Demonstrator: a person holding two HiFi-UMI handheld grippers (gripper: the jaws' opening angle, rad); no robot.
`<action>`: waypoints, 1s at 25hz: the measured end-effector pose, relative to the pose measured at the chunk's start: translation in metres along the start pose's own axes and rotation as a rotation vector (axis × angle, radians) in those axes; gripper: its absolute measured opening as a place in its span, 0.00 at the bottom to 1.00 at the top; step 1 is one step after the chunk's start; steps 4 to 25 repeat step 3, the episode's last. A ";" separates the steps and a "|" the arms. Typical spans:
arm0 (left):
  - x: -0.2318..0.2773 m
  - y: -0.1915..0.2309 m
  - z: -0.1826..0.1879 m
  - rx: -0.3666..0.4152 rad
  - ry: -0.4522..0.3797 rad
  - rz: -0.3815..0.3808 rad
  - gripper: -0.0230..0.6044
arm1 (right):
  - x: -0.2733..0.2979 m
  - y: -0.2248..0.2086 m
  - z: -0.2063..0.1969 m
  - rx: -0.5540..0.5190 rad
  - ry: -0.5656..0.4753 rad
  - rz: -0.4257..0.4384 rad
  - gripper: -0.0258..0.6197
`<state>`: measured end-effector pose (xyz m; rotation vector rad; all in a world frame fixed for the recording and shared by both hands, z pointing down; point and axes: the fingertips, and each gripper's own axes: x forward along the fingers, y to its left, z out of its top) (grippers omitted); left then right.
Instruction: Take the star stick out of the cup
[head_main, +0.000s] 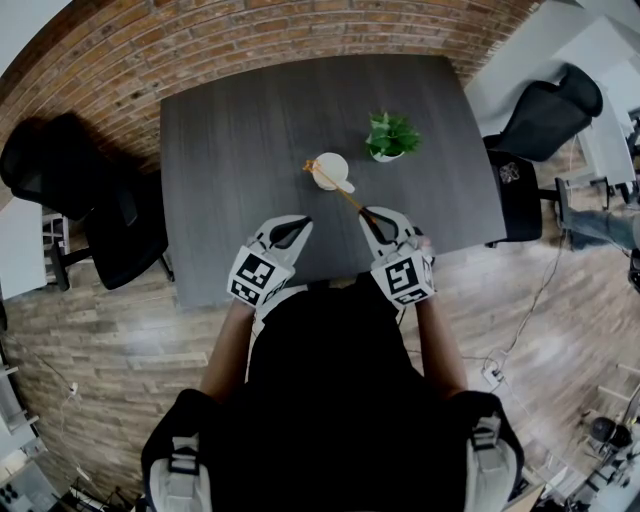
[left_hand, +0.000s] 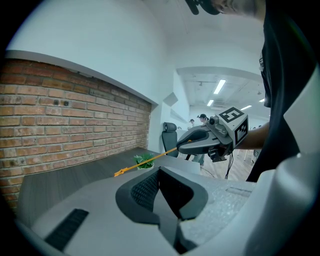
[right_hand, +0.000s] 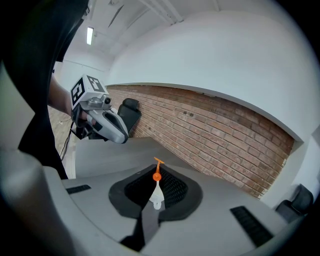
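Dark table (head_main: 230, 150) against a brick wall (head_main: 200, 50), wood floor (head_main: 100, 340) around it, two grippers at its near edge.
The right gripper (head_main: 383, 218) reaches forward, jaws clamped on the near end of the thin orange stick (head_main: 350, 198). The stick's star tip points far-left over the white cup (head_main: 336, 166), near a plant (head_main: 390, 135). The left gripper (head_main: 290, 232) hovers to the left, jaws together and empty.

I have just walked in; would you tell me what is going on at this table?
A person at a dark table holds a gripper in each hand. The right gripper is shut on the near end of the star stick, which slants out over the white cup, seemingly clear of it. The left gripper is shut and empty, off to the side. A small plant stands beyond the cup.
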<state>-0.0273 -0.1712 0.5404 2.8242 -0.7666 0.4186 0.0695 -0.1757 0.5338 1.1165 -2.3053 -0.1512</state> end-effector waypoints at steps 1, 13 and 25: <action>0.000 0.000 0.000 0.000 0.000 0.000 0.04 | 0.000 0.000 -0.001 -0.001 0.002 0.001 0.06; 0.001 0.001 0.000 0.000 -0.001 0.001 0.04 | 0.001 0.000 -0.002 -0.001 0.007 0.002 0.06; 0.001 0.001 0.000 0.000 -0.001 0.001 0.04 | 0.001 0.000 -0.002 -0.001 0.007 0.002 0.06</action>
